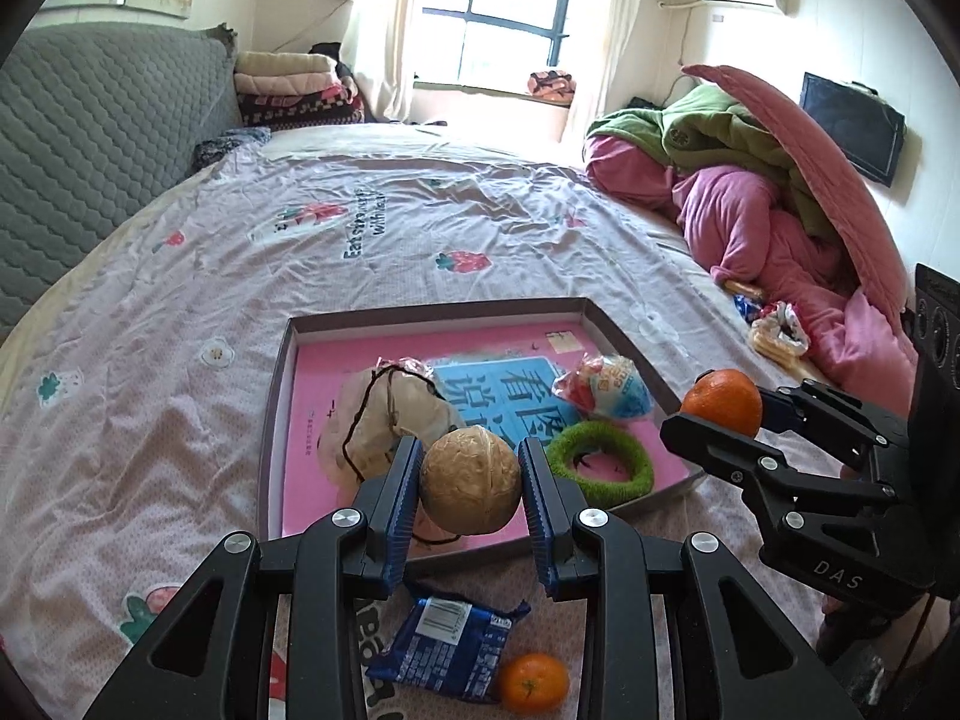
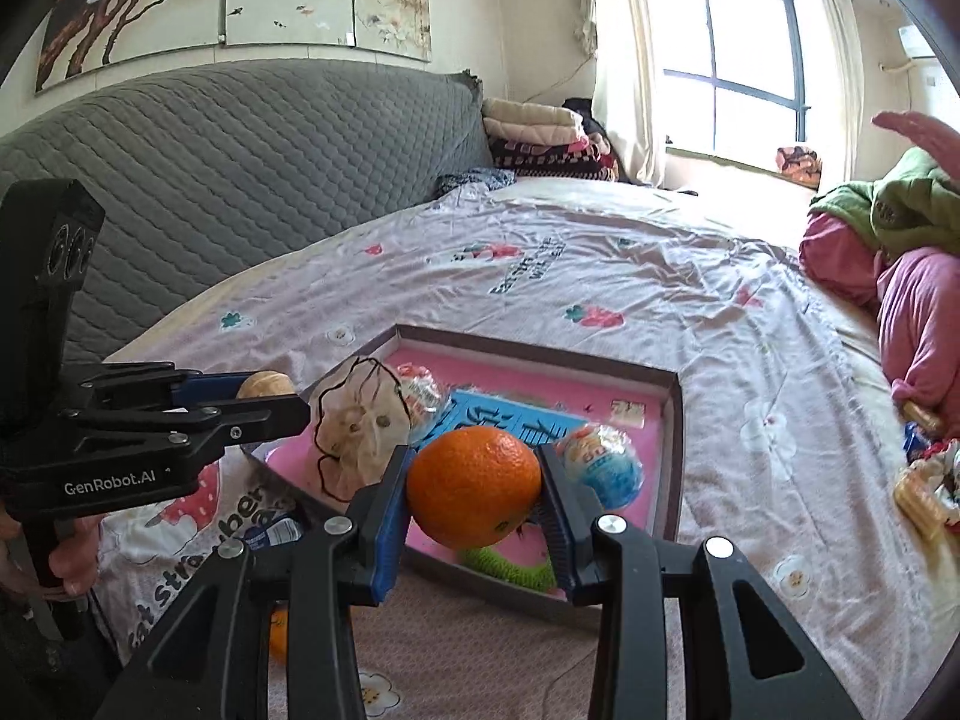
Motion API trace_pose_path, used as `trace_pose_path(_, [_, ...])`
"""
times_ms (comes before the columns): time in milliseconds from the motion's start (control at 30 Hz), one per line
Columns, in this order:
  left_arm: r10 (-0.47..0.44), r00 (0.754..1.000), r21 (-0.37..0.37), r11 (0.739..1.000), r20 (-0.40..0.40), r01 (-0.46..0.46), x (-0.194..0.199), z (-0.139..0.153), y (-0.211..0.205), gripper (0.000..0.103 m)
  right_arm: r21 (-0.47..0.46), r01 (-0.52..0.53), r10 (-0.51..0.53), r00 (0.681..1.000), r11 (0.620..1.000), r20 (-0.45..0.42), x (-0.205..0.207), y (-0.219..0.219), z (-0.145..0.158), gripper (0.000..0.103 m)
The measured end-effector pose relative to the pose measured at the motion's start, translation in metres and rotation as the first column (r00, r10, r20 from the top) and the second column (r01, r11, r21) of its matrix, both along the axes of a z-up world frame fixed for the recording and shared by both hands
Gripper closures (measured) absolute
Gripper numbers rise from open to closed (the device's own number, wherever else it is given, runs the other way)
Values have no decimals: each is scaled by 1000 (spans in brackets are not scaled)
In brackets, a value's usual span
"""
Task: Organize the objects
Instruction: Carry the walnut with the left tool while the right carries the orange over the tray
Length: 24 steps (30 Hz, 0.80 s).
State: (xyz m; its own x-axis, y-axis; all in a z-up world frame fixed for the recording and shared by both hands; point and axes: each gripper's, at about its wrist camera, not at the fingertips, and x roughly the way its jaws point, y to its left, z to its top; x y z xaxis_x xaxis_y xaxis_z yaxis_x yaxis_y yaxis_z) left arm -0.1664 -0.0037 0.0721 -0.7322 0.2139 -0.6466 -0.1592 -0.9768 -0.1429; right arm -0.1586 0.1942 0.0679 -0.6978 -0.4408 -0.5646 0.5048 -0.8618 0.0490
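My left gripper (image 1: 470, 483) is shut on a tan round ball (image 1: 470, 480) and holds it above the near edge of a shallow box (image 1: 273, 420) with a pink floor. My right gripper (image 2: 474, 495) is shut on an orange (image 2: 474, 495) above the same box (image 2: 672, 450); it also shows in the left wrist view (image 1: 720, 402). In the box lie a beige drawstring pouch (image 1: 390, 414), a wrapped candy packet (image 1: 606, 387) and a green fuzzy ring (image 1: 600, 462). A blue snack packet (image 1: 444, 648) and a second orange (image 1: 534, 681) lie on the bed in front of the box.
The box sits on a bed with a pale strawberry-print sheet (image 1: 300, 276). A pile of pink and green bedding (image 1: 780, 198) lies at the right, with snack wrappers (image 1: 774, 330) beside it. A grey quilted headboard (image 1: 90, 180) stands at the left.
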Motion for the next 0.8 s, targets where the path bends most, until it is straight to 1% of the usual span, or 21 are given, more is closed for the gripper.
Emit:
trace_pose_path(133, [6, 1000, 10, 1000, -5, -6, -3, -1, 0, 70, 27, 22, -21, 998, 999, -58, 2, -1, 5, 63])
trace_pose_path(300, [14, 1000, 20, 1000, -23, -14, -6, -1, 0, 70, 24, 39, -37, 994, 999, -106, 4, 2, 12, 63])
trace_pose_path(600, [26, 998, 14, 1000, -58, -25, -13, 1, 3, 70, 19, 63, -60, 990, 998, -131, -1, 6, 17, 63])
trace_pose_path(800, [36, 997, 4, 999, -67, -36, -19, 2, 4, 70, 11, 82, -80, 989, 997, -124, -7, 11, 17, 63])
